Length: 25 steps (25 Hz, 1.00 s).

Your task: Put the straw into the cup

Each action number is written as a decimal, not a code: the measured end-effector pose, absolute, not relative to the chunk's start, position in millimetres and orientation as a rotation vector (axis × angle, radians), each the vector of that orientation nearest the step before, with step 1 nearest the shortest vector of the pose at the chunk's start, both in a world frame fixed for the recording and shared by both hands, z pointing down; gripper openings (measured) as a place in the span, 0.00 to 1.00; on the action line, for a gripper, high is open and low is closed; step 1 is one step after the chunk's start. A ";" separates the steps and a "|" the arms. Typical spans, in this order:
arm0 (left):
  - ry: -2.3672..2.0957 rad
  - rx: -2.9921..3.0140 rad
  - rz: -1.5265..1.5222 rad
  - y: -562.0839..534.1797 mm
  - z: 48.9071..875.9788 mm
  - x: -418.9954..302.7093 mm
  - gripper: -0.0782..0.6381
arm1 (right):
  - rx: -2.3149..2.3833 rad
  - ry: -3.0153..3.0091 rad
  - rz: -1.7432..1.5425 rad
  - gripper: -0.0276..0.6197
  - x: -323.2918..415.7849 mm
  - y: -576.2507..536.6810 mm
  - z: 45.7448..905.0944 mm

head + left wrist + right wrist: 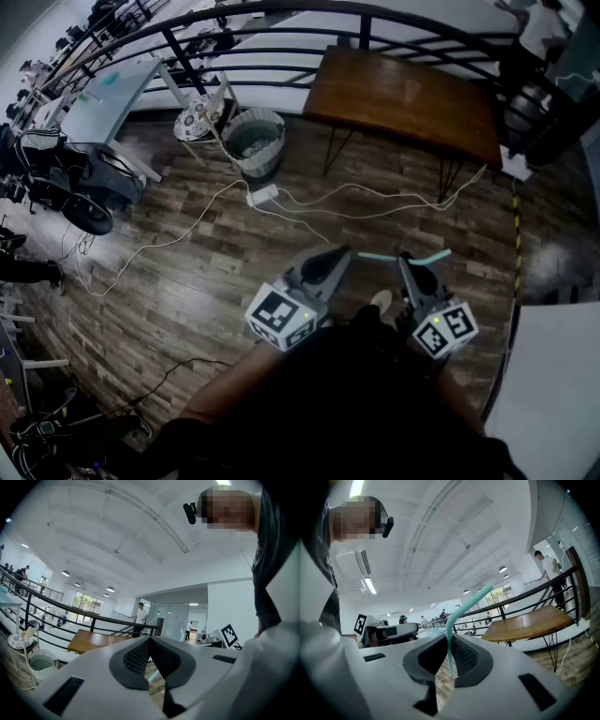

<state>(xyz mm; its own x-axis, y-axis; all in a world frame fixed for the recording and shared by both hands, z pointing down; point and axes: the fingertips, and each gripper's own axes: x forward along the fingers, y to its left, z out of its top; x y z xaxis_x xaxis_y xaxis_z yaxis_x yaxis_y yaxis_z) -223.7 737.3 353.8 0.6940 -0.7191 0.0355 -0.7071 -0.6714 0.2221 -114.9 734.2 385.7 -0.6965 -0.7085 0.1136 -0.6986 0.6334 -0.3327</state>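
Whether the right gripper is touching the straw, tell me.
Touching. The right gripper view shows the right gripper with jaws closed on the teal straw, which rises out between them.

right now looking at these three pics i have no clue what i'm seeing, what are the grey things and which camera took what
There is no robot here: a person holds a hand-held gripper in each hand. The head view comes from a camera on the person's head, looking down at a wooden floor with cables, a wastebasket and a brown table. The other two pictures come from a camera riding on each gripper, looking along its fingers. The right gripper has its fingers closed on a teal bendy straw. The left gripper has its fingers together with nothing between them. The black-and-white cubes are parts of the grippers. No cup shows in any picture.
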 end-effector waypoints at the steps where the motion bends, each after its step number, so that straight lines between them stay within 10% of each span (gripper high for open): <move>1: -1.149 2.675 -0.086 738.1 354.2 -223.8 0.12 | -1.217 2.815 -0.550 0.10 -114.6 735.5 385.6; 25: -1.116 2.669 -0.029 625.5 355.7 -102.2 0.12 | -1.117 2.818 -0.523 0.10 -15.1 634.1 370.6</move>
<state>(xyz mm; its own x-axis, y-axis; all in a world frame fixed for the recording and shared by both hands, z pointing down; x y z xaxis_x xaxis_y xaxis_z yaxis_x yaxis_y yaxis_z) -102.2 625.5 355.7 0.7067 -0.7033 0.0768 -0.6985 -0.6762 0.2342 -15.1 634.1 370.6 -0.7345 -0.6757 0.0631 -0.6533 0.6788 -0.3353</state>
